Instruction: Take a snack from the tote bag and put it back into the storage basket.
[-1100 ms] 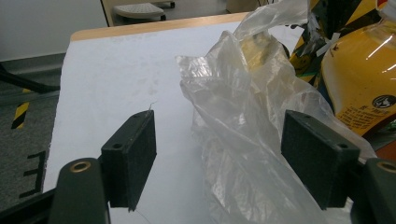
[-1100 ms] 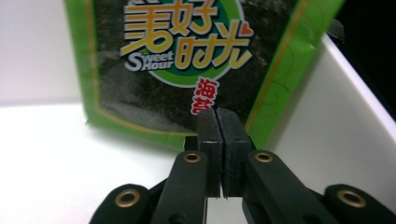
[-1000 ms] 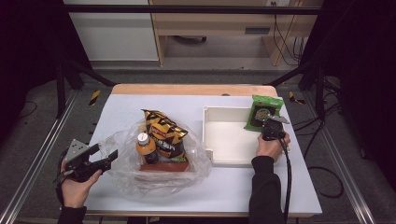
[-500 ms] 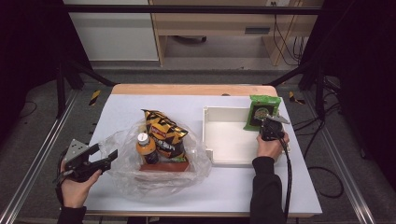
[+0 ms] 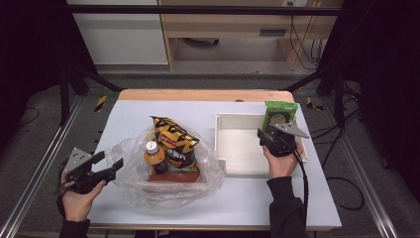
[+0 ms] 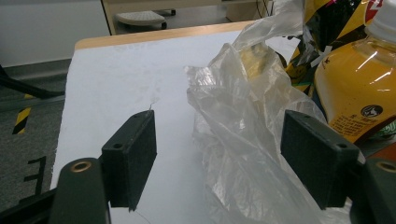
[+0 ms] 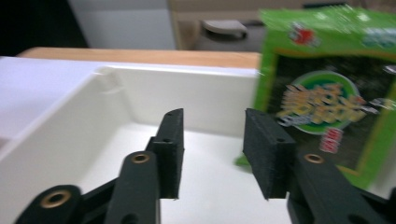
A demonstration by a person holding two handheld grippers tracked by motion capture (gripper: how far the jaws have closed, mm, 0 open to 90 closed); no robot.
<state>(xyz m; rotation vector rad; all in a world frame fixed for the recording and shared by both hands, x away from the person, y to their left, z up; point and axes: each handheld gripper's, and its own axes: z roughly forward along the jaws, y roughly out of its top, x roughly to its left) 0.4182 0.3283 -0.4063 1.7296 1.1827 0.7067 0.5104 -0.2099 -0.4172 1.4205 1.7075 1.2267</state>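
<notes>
A green snack packet (image 5: 280, 114) stands upright at the far right end of the white tray (image 5: 236, 145). My right gripper (image 5: 265, 134) hovers over the tray just left of the packet (image 7: 327, 98). Its jaws have just been opening, and in the right gripper view (image 7: 212, 144) nothing lies between them. A clear plastic bag (image 5: 133, 186) holds a black-and-yellow chip bag (image 5: 173, 139), an orange drink bottle (image 5: 154, 157) and a red pack (image 5: 176, 176). My left gripper (image 5: 111, 159) rests open at the bag's left edge. In the left gripper view (image 6: 219, 140), loose plastic (image 6: 233, 135) lies between the pads.
The white tabletop (image 5: 133, 111) has bare room at the far left and along the front right. Its wooden far edge (image 5: 198, 94) and the metal frame rails (image 5: 44, 163) bound the work area. A cable (image 5: 302, 178) trails from the right gripper.
The right gripper has opened, let go of the green packet and drawn back slightly left and up. The packet stays standing in the tray. The left hand has kept still.
</notes>
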